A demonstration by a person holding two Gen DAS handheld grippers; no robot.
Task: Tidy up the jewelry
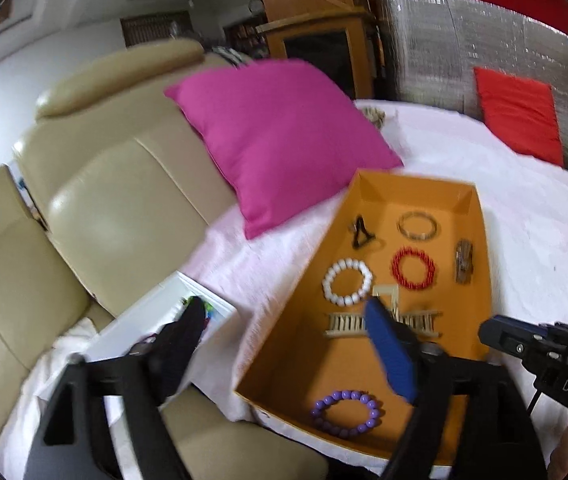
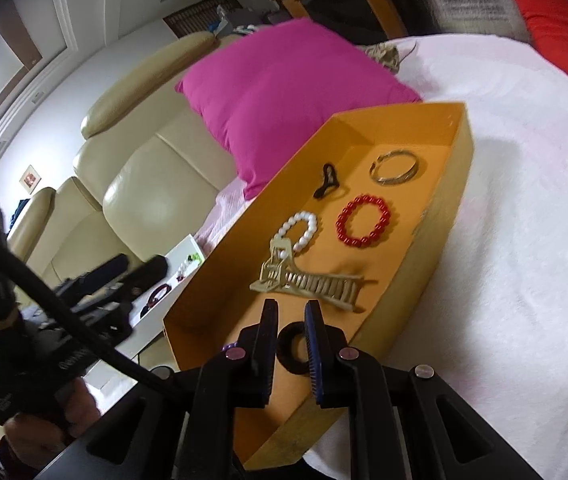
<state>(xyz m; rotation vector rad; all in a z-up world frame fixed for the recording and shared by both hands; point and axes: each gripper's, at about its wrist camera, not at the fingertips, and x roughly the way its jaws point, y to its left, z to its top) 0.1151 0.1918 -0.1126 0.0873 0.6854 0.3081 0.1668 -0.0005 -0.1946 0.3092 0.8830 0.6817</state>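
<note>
An orange box lies on the white bed cover. It holds a white bead bracelet, a red bead bracelet, a metal bangle, a black clip, a beige claw clip, a purple bead bracelet and a brown piece. My left gripper is open and empty, between the box and a white tray. My right gripper is shut on a black ring over the box's near end.
A pink cushion leans on a beige leather sofa behind the box. The white tray with small coloured pieces sits left of the box. A red cushion lies at the far right.
</note>
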